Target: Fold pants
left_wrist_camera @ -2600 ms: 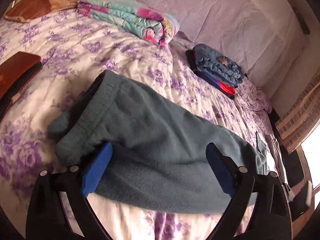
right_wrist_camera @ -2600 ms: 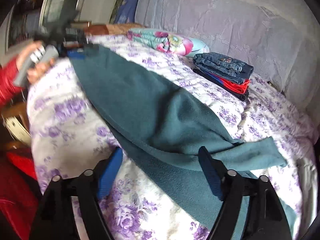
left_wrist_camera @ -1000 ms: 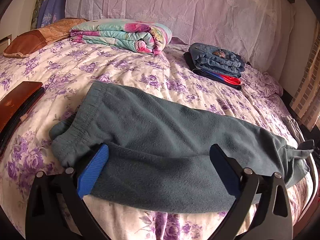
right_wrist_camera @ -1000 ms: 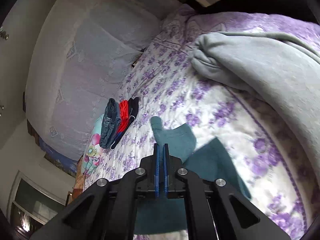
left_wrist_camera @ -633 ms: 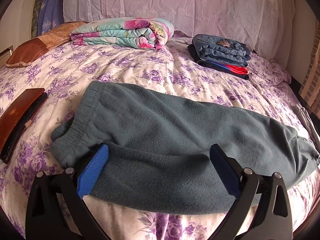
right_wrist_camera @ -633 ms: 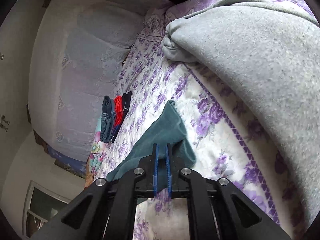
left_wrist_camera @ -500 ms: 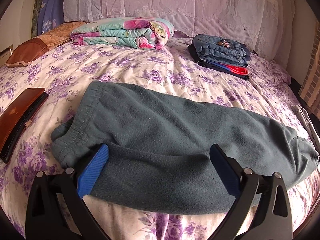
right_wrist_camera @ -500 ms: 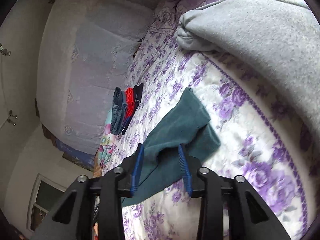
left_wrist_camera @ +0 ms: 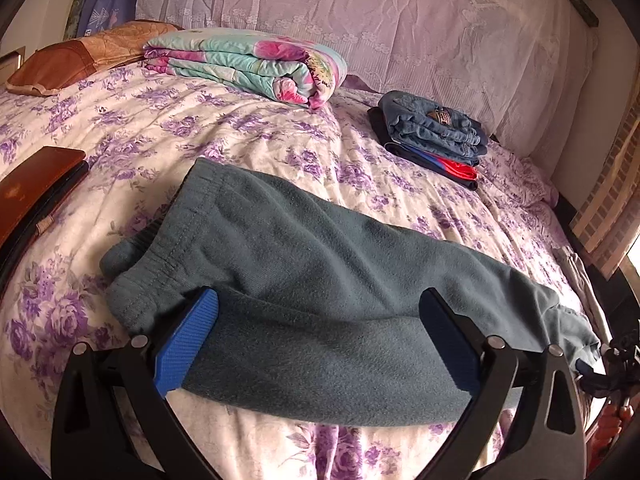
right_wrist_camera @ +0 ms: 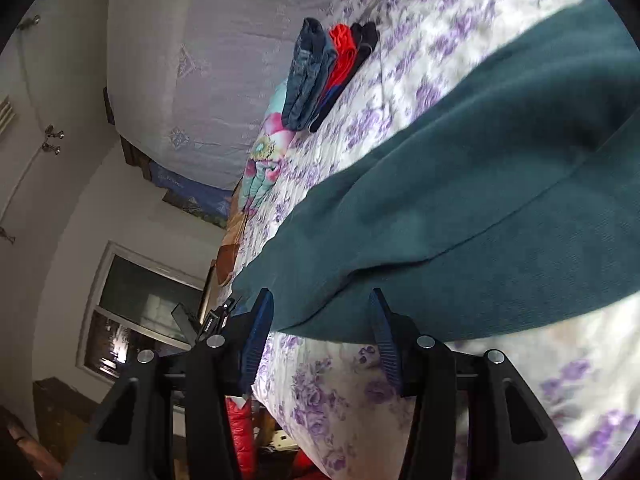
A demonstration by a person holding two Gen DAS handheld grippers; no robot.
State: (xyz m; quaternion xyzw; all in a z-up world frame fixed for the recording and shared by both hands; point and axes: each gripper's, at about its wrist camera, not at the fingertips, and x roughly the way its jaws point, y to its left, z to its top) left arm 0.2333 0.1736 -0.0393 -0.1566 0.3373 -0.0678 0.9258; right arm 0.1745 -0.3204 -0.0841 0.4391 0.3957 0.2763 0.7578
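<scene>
- A bed (left_wrist_camera: 248, 136) with a white cover printed in purple flowers is taking up most of the room, with a pale lace-patterned cloth (left_wrist_camera: 400, 20) hanging behind its far side.
- A rolled floral blanket (left_wrist_camera: 244, 62) is lying near the far edge, with a brown cushion (left_wrist_camera: 68, 60) to its left and a stack of folded clothes (left_wrist_camera: 432, 136), jeans on top, to its right.
- A flat brown case (left_wrist_camera: 36, 184) is sitting at the left edge of the bed.
- A window (right_wrist_camera: 136, 312) is showing in the wall beyond the bed in the right wrist view.
- The teal pants (left_wrist_camera: 328, 280) are lying flat across the near part of the bed, folded lengthwise, waistband to the left and leg ends toward the right edge.
- The left gripper (left_wrist_camera: 316, 340) is hovering with its jaws spread wide over the near edge of the pants; its blue pads are not pressing on the cloth.
- The right gripper (right_wrist_camera: 320, 328) is opening its jaws, now about half apart, at the edge of the pants (right_wrist_camera: 480, 208); cloth is lying just ahead of the gap, and the pads are not gripping it.
</scene>
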